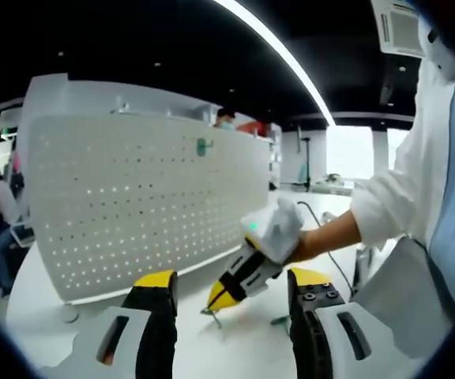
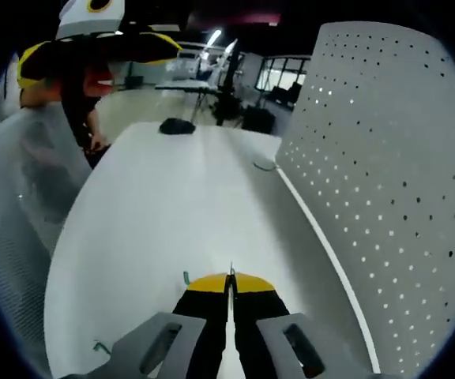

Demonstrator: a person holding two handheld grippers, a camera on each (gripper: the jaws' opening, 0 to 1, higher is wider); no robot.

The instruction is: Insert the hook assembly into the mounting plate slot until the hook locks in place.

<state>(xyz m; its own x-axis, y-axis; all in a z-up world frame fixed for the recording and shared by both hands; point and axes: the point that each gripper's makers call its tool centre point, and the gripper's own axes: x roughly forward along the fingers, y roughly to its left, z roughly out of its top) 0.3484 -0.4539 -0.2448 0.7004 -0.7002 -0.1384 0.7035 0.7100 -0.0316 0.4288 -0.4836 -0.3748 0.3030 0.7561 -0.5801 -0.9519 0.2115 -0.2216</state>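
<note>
The right tool [image 2: 229, 286] is pinching a thin metal hook [image 2: 231, 272] above the white worktop [image 2: 172, 229] — jaws nearly together. The left tool [image 1: 231, 288] is gaping wide, facing the pegboard [image 1: 141, 197].

Pegboard [image 1: 144, 201] stands on surface [image 1: 243, 347]; 1 hook [image 1: 204, 146] on it; right tool [image 1: 226, 296] before it.

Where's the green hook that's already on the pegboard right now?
In the left gripper view, the green hook hangs near the top edge of the white pegboard, right of its middle, just below a person standing behind the board.
</note>
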